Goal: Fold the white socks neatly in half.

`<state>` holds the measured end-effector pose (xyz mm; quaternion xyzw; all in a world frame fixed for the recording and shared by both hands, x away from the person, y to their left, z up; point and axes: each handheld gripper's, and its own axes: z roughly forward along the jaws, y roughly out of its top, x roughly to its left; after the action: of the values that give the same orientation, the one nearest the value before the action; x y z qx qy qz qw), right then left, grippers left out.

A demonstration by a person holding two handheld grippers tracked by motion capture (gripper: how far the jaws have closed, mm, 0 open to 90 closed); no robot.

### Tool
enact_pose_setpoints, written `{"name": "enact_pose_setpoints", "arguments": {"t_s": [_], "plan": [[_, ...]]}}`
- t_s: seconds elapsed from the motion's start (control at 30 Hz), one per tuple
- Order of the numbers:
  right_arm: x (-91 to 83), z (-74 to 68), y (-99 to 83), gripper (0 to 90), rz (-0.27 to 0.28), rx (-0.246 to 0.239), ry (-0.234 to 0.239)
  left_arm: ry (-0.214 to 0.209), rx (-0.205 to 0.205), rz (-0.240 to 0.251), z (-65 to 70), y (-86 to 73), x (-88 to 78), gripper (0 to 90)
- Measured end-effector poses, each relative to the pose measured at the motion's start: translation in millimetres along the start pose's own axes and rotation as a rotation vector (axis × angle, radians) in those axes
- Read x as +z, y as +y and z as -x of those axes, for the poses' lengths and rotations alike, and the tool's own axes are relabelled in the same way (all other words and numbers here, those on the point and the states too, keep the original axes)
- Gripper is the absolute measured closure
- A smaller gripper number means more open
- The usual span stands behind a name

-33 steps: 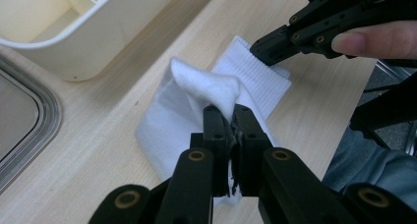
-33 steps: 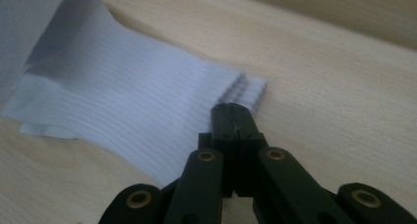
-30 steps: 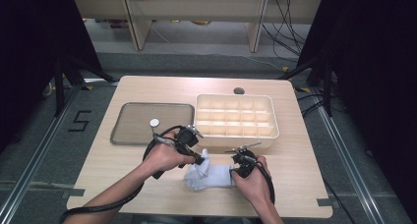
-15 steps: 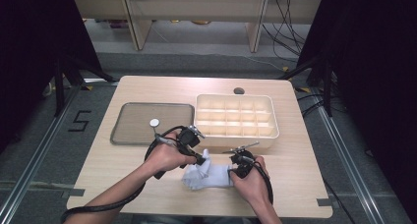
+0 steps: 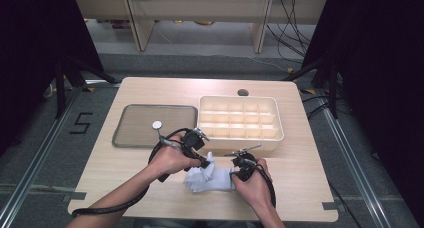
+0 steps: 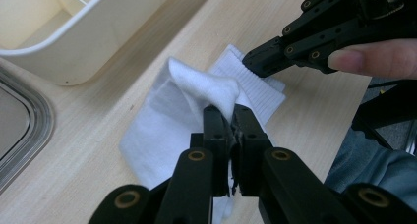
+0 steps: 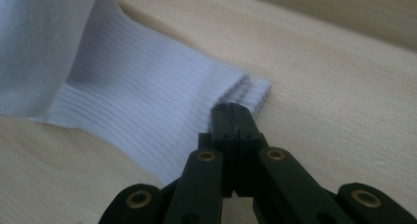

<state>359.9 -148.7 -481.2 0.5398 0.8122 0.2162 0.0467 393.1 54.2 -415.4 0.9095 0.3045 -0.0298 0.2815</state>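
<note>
White sock [image 5: 210, 177] is lying on the desk [image 5: 300, 188] close to its near edge, roughly midway along it, in front of the cream divided box [image 5: 240, 122]. Left gripper [image 6: 228, 117] is pinching a fold of the plain knit, jaws clamped tight on the fabric, and is lifting it into a soft peak over the rest of the sock; judging by this, a fold toward the cuff is in progress. Right gripper [image 7: 232, 112] is sitting with jaws clenched on the ribbed cuff end; in the left gripper view its tip is on that corner, likely anchoring the cuff so the sock is not sliding while the other end is being carried over. Whether cloth is actually between the right jaws is hard to confirm from its own view; the layered rib edge is touching the tip. Fabric: smooth stretch knit in the body, fine parallel ribbing at the cuff, limp. Box is rigid plastic with rounded corners, a grid of compartments. Beside it, toward the left edge, a shallow grey tray [image 5: 135, 138] with a raised rim is holding a small white disc [image 5: 157, 124]. Desk surface is pale wood grain.
</note>
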Motion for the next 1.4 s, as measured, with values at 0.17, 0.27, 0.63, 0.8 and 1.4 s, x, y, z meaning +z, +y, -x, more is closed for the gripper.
{"name": "enact_pose_setpoints", "arguments": {"t_s": [0.17,0.27,0.63,0.8,1.4], "plan": [[0.6,-1.0,0.3,90.0,0.002,0.0,0.0,0.003,0.002,0.0,-0.1,0.3,0.7,86.0],[0.9,-1.7,0.5,90.0,0.002,0.005,0.004,-0.001,-0.012,0.014,0.9,0.3,1.9,86.0],[2.3,-1.9,0.5,90.0,0.021,-0.036,0.026,-0.001,-0.011,0.006,2.0,0.4,4.1,86.0],[3.3,-3.0,0.9,90.0,0.024,-0.06,0.029,-0.003,0.009,-0.007,1.2,1.0,4.5,86.0],[1.9,-6.3,0.4,90.0,0.001,-0.048,0.025,0.006,0.014,-0.016,1.8,1.9,7.4,86.0]]}}
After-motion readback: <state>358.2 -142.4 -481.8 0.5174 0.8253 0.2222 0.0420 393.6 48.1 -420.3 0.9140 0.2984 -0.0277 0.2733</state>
